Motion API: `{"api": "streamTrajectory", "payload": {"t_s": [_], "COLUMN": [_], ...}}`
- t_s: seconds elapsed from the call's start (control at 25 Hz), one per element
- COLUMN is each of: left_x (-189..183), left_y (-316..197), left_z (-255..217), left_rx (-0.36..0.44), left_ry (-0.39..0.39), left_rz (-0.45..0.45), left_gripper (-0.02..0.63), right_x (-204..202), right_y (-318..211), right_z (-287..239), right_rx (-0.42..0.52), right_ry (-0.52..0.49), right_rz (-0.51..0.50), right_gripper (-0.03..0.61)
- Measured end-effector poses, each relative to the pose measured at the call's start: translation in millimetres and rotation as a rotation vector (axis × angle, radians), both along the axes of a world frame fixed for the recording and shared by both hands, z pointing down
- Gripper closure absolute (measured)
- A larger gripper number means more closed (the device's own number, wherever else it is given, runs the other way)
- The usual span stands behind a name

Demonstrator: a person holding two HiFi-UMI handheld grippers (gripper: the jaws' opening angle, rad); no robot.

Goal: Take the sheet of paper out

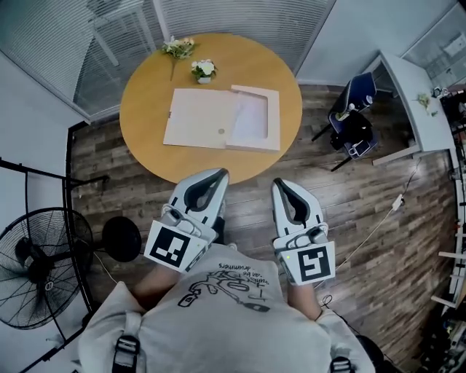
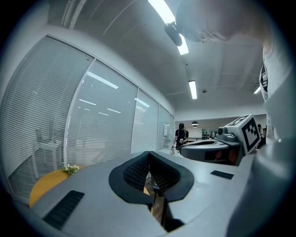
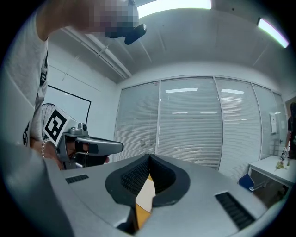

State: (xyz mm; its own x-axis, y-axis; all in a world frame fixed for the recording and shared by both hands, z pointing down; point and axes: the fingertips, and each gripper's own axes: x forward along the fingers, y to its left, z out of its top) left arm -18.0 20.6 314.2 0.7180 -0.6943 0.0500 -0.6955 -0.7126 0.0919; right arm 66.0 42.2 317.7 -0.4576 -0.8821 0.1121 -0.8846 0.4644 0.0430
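floor (image 1: 378,240): dark wood boards, under everything.
blinds (image 1: 240,18): long grey-white slats, on the wall behind the table.
table (image 1: 142,95): round and yellow-brown. It stood in front of the person.
person (image 1: 218,320): wore a light shirt with a drawing on it, stood on the near side of the table, and held one gripper in each hand.
fan (image 1: 40,266): black and round. It stood on the floor at the left, well apart from the table.
desk (image 1: 415,109): white, at the right side of the room, away from the table.
box (image 1: 196,116): flat and pale. It lay open in the middle of the table, with the lid folded out flat on the left and the tray part on the right.
sheet of paper (image 1: 251,120): white. It lay flat inside the tray part of the box, and nothing touched it.
left gripper (image 1: 222,173): grey-white, with its tip near the table's near edge, well short of the box. Its two jaws were pressed together with nothing between them.
right gripper (image 1: 277,183): just beside the left one, over the floor, also short of the box. Its jaws met at the tips and it held nothing.
flowers (image 1: 179,47): a small bunch lay at the far edge of the table.
flower pot (image 1: 204,70): little and white with white flowers. It stood just behind the box.
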Motion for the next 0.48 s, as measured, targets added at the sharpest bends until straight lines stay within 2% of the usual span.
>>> {"api": "streamTrajectory", "payload": {"t_s": [0.12,0.28,0.48], "left_x": [-2,-6,-11], "left_y": [-24,-50,-81], "left_z": [2,3,5], "left_rx": [-0.005,-0.005,-0.014], "left_ry": [-0.002,0.007,0.006], "left_rz": [0.003,0.007,0.014], "left_gripper": [0.594,0.593,0.594], "right_x": [0,-9,-15], "right_y": [-22,-53,-82], "right_z": [5,-7,-6], "right_rx": [-0.012,0.042,0.034], "right_ry": [0.014,-0.062,-0.053], "right_rz": [0.005,0.028,0.029], "right_gripper": [0.571,0.571,0.571]}}
